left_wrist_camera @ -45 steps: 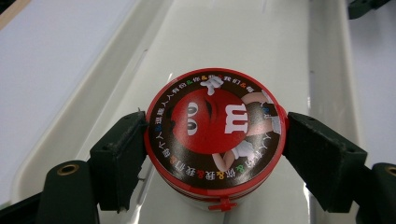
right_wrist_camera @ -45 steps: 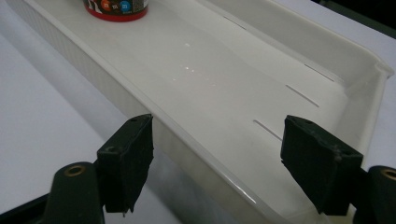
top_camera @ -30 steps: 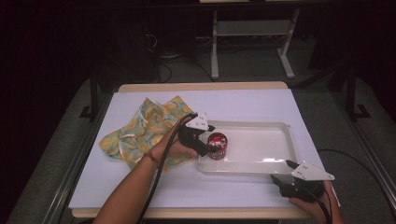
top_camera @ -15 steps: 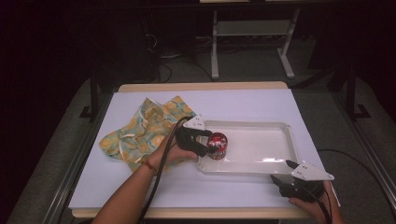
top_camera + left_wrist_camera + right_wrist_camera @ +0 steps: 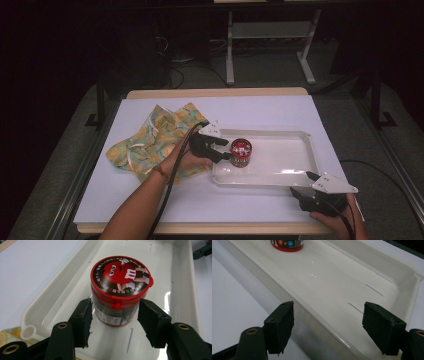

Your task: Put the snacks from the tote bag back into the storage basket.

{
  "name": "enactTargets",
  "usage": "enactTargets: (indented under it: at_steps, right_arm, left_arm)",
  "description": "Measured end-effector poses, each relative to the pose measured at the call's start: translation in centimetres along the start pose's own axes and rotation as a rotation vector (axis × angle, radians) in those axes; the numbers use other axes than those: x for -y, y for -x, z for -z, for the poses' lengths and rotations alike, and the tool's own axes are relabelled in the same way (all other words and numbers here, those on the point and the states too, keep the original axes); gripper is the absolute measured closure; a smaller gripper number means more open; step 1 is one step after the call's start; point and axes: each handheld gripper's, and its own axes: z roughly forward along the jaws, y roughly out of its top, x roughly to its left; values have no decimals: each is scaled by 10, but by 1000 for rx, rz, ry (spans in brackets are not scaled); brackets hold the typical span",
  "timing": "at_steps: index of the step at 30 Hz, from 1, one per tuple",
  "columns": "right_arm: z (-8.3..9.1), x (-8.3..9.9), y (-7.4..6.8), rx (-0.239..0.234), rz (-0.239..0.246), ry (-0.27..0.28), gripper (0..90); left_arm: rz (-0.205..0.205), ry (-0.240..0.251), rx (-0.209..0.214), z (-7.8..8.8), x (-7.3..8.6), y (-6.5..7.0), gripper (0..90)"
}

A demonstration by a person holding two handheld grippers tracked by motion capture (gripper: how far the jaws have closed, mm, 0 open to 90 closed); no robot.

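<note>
Red-lidded candy jar (image 5: 120,290) in the white tray (image 5: 300,172): left tool (image 5: 113,312) has just closed on it; next, lift straight. Right tool (image 5: 327,327) gapes empty.

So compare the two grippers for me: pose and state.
The left gripper reaches into the tray with its jaws, which have just been closing, shut on the red-lidded can; the right gripper is open and holds nothing. The left sits at the tray's left end, the right at its near right corner, jaws either side of the tray's near wall. Both have black jaws and are hand-held.
</note>
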Motion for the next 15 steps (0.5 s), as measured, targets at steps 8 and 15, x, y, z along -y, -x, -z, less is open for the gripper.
enactTargets:
  at_steps: [8,15]
  right_arm:
    - [1,0,0,0,0,0,248]
    - [0,0,0,-1,2,-2,248]
  left_arm:
    - [-23,24,-10,6,-3,5,408]
    - [-65,59,-67,24,-6,14,371]
